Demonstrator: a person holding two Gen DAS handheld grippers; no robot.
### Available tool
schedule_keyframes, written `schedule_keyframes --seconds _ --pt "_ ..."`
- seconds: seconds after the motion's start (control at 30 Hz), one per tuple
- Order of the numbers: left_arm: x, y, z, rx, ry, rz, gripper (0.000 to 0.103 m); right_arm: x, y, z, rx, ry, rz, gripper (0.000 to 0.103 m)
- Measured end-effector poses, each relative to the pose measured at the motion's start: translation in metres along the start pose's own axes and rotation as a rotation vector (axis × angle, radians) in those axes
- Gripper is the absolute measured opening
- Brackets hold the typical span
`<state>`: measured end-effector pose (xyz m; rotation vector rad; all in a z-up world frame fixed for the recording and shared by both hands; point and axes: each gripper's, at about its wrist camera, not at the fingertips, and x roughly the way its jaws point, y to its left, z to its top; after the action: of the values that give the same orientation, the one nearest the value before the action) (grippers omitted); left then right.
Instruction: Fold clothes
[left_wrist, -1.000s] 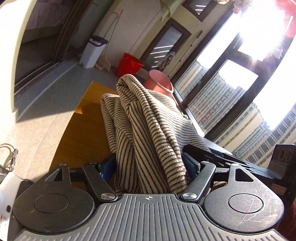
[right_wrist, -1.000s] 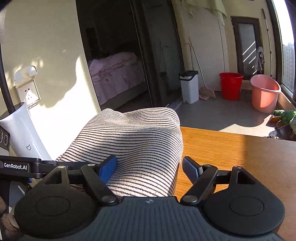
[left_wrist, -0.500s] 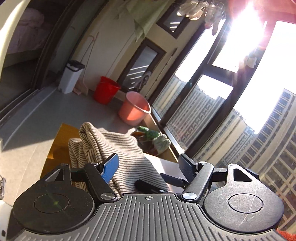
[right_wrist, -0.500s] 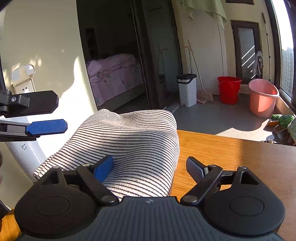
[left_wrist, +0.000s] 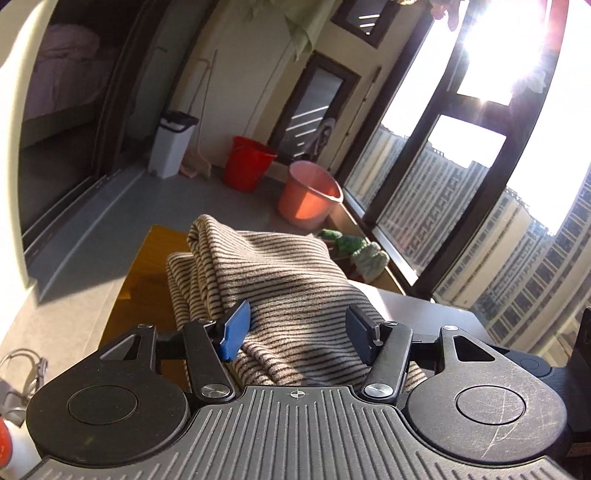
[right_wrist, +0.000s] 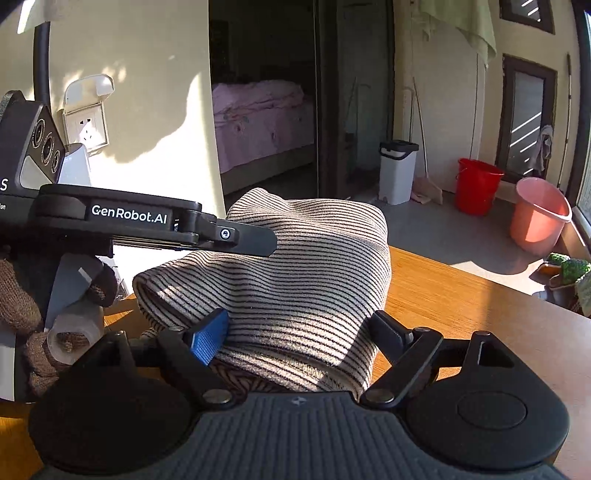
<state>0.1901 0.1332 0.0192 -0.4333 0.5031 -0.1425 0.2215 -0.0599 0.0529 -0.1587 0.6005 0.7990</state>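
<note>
A beige garment with dark stripes (left_wrist: 280, 273) lies folded in a bundle on the wooden table (left_wrist: 147, 258). My left gripper (left_wrist: 297, 330) is open, its fingers apart above the near end of the bundle. In the right wrist view the same garment (right_wrist: 295, 273) fills the middle of the table (right_wrist: 461, 306). My right gripper (right_wrist: 299, 332) is open with its fingers on either side of the garment's near edge. The left gripper's body (right_wrist: 147, 225) reaches in from the left over the garment.
A red bucket (right_wrist: 476, 184), a pink bucket (right_wrist: 539, 218) and a white bin (right_wrist: 397, 170) stand on the floor beyond the table. Green knitted items (left_wrist: 354, 247) lie by the window. A wall socket (right_wrist: 86, 125) is at the left.
My left gripper let go of the garment, lifted away and has come back low over the bundle, open. My right gripper stayed open and moved a little nearer the garment.
</note>
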Motion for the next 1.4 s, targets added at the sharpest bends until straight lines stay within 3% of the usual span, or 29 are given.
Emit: schedule_keyframes --seconds 0.13,0.27,0.37,0.53,0.67,0.77,0.87,0.93,1.03,1.27,1.4 --pt "-0.003 0.007 -0.005 -0.019 -0.022 -0.022 0.063 -0.009 -0.028 0.018 0.119 0.002 0.039 0.082" --pt "-0.005 0.010 -0.008 -0.014 -0.036 -0.035 0.063 -0.003 -0.070 0.038 0.320 -0.030 0.071 0.072" --pt "-0.007 0.013 -0.009 -0.024 -0.039 -0.051 0.063 0.025 -0.098 0.033 0.477 -0.008 0.101 0.072" --pt "-0.008 0.031 -0.010 -0.111 -0.044 -0.119 0.062 0.057 -0.105 0.006 0.641 0.036 0.212 0.071" --pt "-0.009 0.042 -0.010 -0.160 -0.050 -0.142 0.063 0.052 -0.089 0.012 0.646 0.016 0.249 0.059" --pt "-0.011 0.042 -0.011 -0.159 -0.059 -0.128 0.073 0.029 -0.066 0.036 0.483 -0.050 0.261 0.054" --pt "-0.011 0.047 -0.010 -0.175 -0.056 -0.133 0.074 0.032 -0.043 0.046 0.292 0.000 0.122 0.054" --pt "-0.010 0.046 -0.010 -0.167 -0.049 -0.134 0.073 0.043 -0.043 0.040 0.261 0.051 0.049 0.055" --pt "-0.009 0.039 -0.011 -0.132 -0.045 -0.127 0.069 0.049 -0.051 0.035 0.258 0.065 0.019 0.058" --pt "-0.008 0.035 -0.011 -0.103 -0.046 -0.112 0.069 0.050 -0.048 0.078 0.189 -0.031 -0.027 0.058" --pt "-0.007 0.034 -0.011 -0.092 -0.046 -0.108 0.069 0.098 -0.039 0.071 0.089 0.094 -0.157 0.059"
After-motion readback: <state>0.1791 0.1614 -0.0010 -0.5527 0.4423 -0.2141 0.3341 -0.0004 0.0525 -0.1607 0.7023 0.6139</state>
